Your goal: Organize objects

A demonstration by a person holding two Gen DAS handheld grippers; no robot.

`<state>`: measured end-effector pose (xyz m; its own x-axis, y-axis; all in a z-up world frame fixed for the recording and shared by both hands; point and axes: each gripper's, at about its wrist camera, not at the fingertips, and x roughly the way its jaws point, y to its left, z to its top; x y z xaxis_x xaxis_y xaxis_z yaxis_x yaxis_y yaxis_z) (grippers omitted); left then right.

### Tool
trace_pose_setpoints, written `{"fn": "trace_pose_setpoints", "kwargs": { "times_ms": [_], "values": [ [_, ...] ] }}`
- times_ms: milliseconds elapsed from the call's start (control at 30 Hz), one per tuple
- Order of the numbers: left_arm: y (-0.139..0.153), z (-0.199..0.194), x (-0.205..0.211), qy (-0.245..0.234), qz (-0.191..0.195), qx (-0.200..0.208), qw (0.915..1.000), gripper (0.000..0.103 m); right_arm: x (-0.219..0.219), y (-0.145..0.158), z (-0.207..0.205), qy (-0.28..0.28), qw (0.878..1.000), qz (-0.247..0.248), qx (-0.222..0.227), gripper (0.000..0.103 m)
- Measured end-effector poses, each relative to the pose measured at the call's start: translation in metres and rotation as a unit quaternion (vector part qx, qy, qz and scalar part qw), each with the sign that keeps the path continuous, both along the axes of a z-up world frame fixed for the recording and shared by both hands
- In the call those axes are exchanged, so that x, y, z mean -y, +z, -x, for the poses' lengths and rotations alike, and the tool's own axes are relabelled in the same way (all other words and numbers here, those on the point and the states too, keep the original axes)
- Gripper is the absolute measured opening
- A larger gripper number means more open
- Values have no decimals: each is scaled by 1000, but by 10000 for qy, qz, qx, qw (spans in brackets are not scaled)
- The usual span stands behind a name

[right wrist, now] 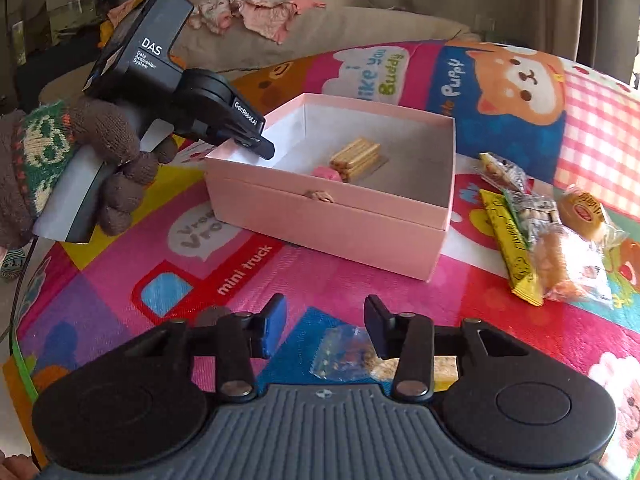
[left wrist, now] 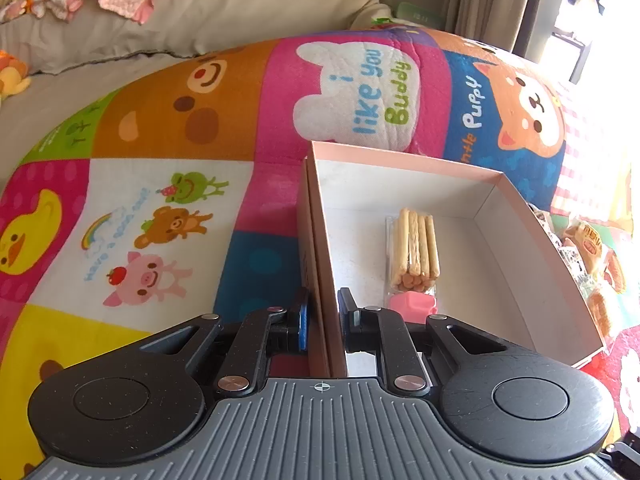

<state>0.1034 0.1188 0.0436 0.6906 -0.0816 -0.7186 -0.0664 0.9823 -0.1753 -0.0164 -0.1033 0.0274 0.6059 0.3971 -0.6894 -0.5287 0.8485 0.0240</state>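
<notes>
Inside pink box | biscuit-stick pack | pink block

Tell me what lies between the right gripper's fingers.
A small clear snack packet lies on the mat between the right gripper fingers; the pads do not touch it. The right wrist view shows this.

A box sits on the mat, with biscuits inside. Snack packets lie right of it. One packet lies in front.
</notes>
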Motion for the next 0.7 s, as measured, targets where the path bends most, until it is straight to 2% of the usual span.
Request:
{"fn": "trace_pose_setpoints", "kwargs": {
  "times_ms": [133,333,400,467,567,600,700],
  "values": [
    [0,-1,-1,2,29,-6,10000,17,5,-4,-8,-40,9986,-235,-480,43],
    [0,-1,-1,3,42,15,10000,17,34,-2,26,-54,9980,317,-536,43],
    [0,-1,-1,4,44,11,10000,17,46,3,36,-105,9978,287,-584,43],
    [0,-1,-1,7,44,8,10000,17,54,14,45,-70,9987,185,-471,44],
    [0,-1,-2,9,46,7,10000,17,58,26,49,-67,9996,270,12,58],
    [0,-1,-2,9,51,7,10000,17,58,26,47,-82,9993,343,110,63],
    [0,-2,-1,26,71,0,10000,17,60,20,28,-214,9983,509,179,67]
  ]
}}
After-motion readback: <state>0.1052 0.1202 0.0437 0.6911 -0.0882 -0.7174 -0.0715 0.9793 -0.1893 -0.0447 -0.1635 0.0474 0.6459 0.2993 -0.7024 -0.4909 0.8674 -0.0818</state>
